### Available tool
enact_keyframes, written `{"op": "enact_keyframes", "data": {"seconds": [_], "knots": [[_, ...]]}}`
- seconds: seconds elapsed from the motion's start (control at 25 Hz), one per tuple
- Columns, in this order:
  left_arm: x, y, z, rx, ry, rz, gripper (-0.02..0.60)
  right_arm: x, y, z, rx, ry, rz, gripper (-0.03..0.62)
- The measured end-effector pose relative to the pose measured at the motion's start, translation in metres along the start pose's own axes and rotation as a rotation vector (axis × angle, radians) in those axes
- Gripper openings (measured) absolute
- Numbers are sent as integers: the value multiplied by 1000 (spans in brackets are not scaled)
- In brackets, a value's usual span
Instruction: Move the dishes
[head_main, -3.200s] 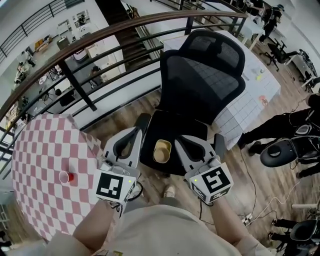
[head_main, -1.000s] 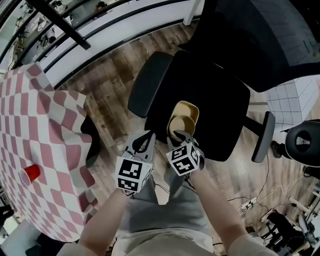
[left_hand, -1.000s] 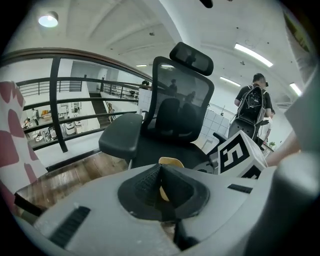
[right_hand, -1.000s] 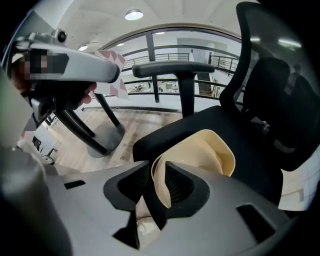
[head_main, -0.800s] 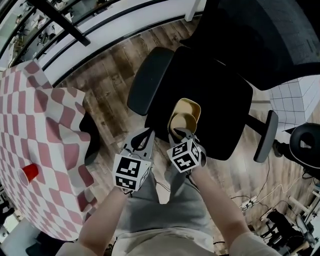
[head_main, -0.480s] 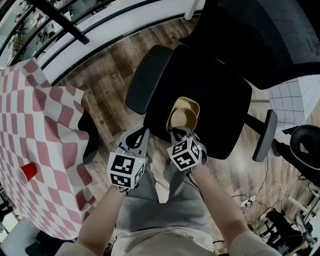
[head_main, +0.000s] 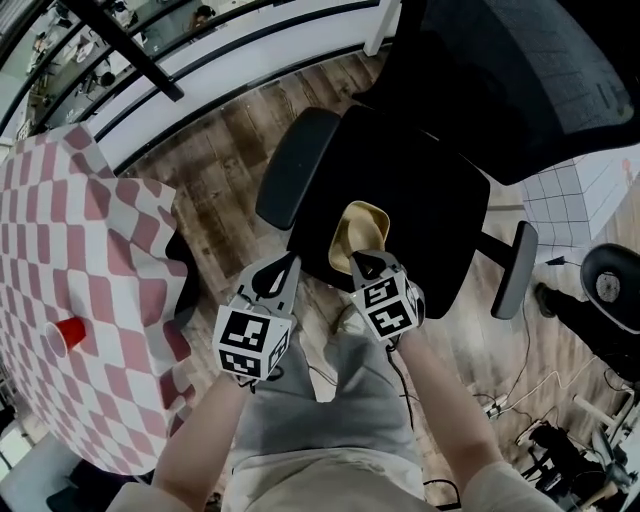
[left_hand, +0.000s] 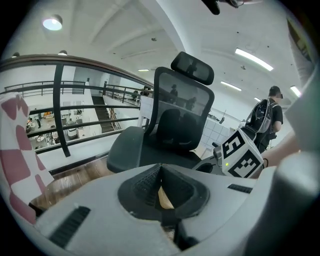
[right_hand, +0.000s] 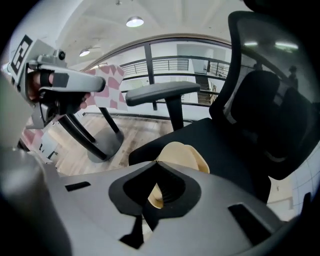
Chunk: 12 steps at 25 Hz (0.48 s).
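Grab looks done: right gripper (head_main: 361, 262) is clamped on the near rim of the beige dishes (head_main: 362, 224) at the chair seat's (head_main: 430, 190) front edge, left gripper (head_main: 283, 266) is closed on nothing beside it, and carry and set-down remain, probably on the checked table (head_main: 70, 230).
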<state>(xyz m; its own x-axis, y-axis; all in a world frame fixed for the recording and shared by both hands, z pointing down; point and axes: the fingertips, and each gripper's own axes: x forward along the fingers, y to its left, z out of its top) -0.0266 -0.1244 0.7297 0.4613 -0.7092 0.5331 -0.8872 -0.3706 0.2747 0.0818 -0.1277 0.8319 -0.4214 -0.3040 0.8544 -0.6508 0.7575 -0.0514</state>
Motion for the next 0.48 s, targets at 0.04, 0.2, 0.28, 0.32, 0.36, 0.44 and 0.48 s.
{"op": "enact_keyframes", "data": {"seconds": [0.04,0.2,0.28,0.32,0.36,0.44,0.48], "knots": [[-3,-2,9,5,-13,-3,12,-9,-3,9,3,-15,-7,21],[-29,-19,43,10,-45,-21,12,-58,2,35,0,-60,-29,21],[-42,-28,65,24,-62,-27,12,-87,5,54,25,-103,-27,21],[-47,-32,77,35,-73,-30,12,-101,6,65,38,-124,-25,21],[-54,-35,89,50,-84,-31,12,-116,7,77,40,-146,-26,21],[-69,-42,113,90,-104,-31,12,-149,10,103,21,-193,-35,21],[-77,-44,126,117,-113,-26,12,-167,12,116,9,-219,-40,21]]}}
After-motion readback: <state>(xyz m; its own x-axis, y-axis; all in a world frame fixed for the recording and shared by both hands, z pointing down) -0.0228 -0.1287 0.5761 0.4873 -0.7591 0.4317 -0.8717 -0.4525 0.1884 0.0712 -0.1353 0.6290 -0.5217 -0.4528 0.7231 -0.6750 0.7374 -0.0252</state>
